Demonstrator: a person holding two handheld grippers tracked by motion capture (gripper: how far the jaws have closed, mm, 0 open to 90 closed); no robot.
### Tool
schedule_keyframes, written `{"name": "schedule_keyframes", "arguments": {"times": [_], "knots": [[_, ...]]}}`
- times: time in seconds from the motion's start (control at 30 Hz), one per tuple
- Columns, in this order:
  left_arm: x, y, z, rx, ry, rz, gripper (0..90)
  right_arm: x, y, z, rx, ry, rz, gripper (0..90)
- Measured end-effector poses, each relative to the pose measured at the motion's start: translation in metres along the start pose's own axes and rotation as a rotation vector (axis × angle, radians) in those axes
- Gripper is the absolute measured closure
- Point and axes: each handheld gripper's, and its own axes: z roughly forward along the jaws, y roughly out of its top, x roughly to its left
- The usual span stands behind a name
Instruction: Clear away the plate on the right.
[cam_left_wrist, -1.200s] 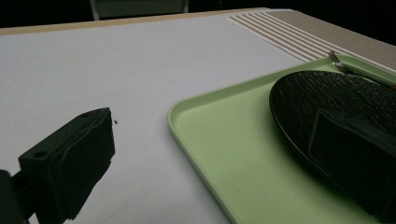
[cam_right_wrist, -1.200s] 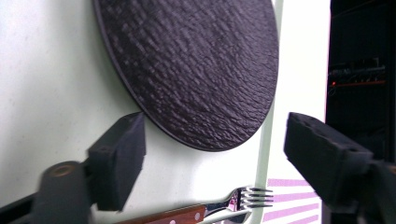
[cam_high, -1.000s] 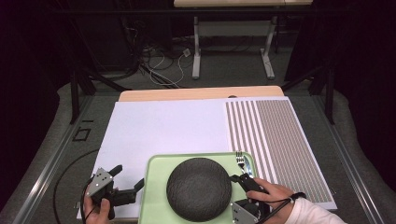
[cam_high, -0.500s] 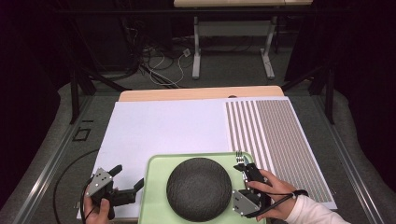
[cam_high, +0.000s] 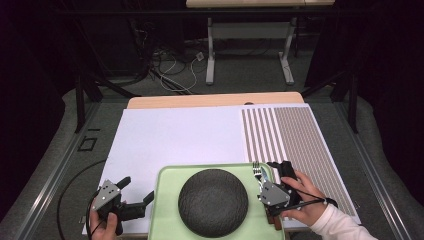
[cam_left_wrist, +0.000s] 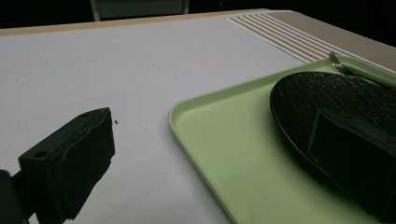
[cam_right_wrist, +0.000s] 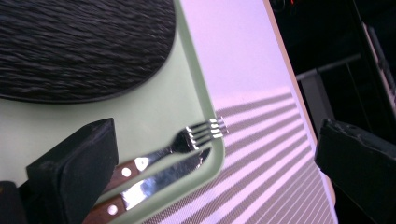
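Observation:
A light green tray (cam_high: 165, 182) lies at the table's near edge with a round black textured plate (cam_high: 213, 202) on it. A fork (cam_right_wrist: 187, 140) and a knife (cam_right_wrist: 163, 177), both wooden-handled, lie side by side along the tray's right rim, and the fork's tines (cam_high: 256, 168) reach its far right corner. My right gripper (cam_high: 274, 171) hovers over that cutlery. Its jaws have just been opening and stand wide, with the pads touching neither piece. My left gripper (cam_high: 136, 189) is open left of the tray, one jaw over the white mat and one over the tray (cam_left_wrist: 187, 135).
The tray sits on a white mat (cam_high: 175, 135), with a brown striped placemat (cam_high: 295, 135) to the right. A wooden table edge (cam_high: 215, 100) runs along the back. A black cable (cam_high: 75, 180) curves off the left gripper.
My right gripper has moved a little to the right and farther from the person along the tray's right edge, and its jaws stand wider. The left gripper has stayed put.

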Motion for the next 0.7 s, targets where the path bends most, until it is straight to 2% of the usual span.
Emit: {"name": "schedule_keyframes", "arguments": {"times": [0.23, 0.33, 0.53, 0.7], "knots": [[0.0, 0.0, 0.0, 0.002, 0.0, 0.001, 0.4, -0.015, -0.017, 0.005, 0.016, -0.019, 0.161, 0.0], [0.0, 0.0, 0.0, 0.001, 0.0, 0.0, 0.4, -0.021, -0.026, 0.006, 0.02, -0.024, 0.249, 0.0], [0.0, 0.0, 0.0, 0.0, 0.001, 0.0, 0.4, -0.028, -0.046, 0.009, 0.023, -0.04, 0.387, 0.0], [0.001, 0.0, 0.0, 0.002, 0.001, 0.002, 0.4, -0.03, -0.063, 0.012, 0.011, -0.035, 0.518, 0.0]]}}
